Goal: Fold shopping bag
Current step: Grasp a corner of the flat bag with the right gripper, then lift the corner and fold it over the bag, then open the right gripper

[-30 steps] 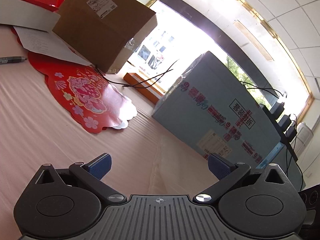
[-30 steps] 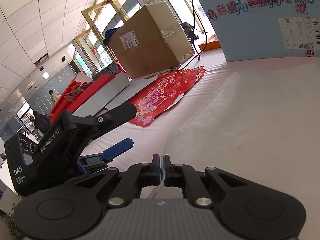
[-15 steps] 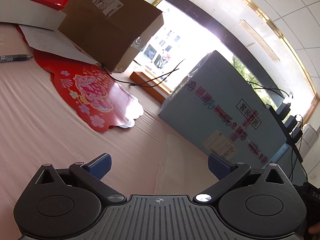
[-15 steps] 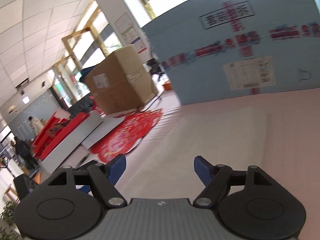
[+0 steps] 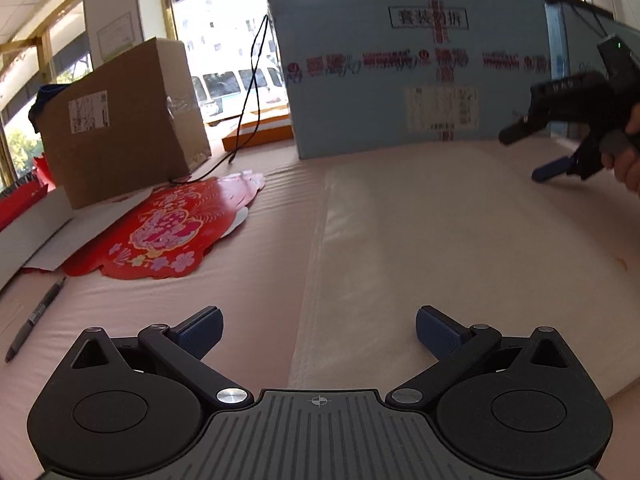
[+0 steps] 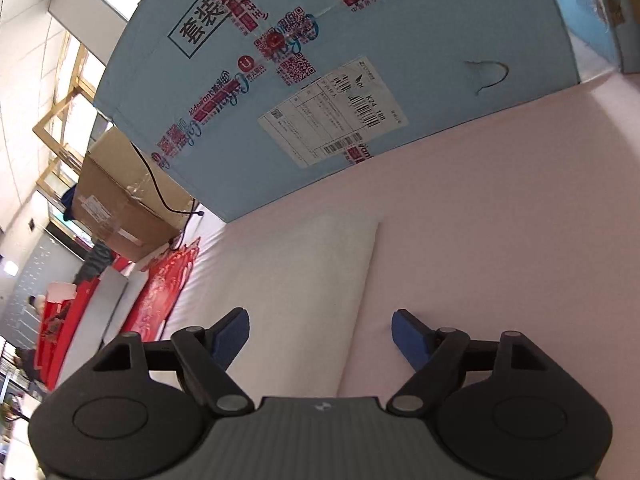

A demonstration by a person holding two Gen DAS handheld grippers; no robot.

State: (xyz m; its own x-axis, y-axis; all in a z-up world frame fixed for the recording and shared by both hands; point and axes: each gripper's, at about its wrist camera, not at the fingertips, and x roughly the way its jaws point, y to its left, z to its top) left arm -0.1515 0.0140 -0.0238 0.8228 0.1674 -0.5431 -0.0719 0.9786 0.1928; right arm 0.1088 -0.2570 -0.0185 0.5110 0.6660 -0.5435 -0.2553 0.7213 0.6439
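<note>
Left gripper (image 5: 318,330), black two-finger tool with blue-padded tips: fingers spread wide apart, nothing between them, poised above the near edge of the shopping bag. Shopping bag (image 5: 420,248), pale cream, flat, translucent-looking sheet: lies spread on the pink table covering (image 5: 224,304), its long left edge running away from the left wrist camera toward the large light-blue carton; whether the left gripper's pads touch it cannot be told. Right gripper (image 6: 320,334), matching black tool with blue pads: fingers likewise wide apart and holding nothing, positioned over the bag's right edge, one pad above the cream sheet and the other above bare pink covering; contact cannot be told. In the left wrist view the same tool appears at far right, held in a person's hand (image 5: 628,152), low over the far right part of the bag. Large light-blue carton (image 5: 416,68), printed with red characters and a white shipping label: stands on the table just beyond the bag. Brown cardboard box (image 5: 120,120), with white label: stands to the left of the carton. Red paper decoration (image 5: 168,232), with floral motifs: lies flat in front of the brown box, beside the bag. Dark pen (image 5: 34,316): lies on the covering at far left.
</note>
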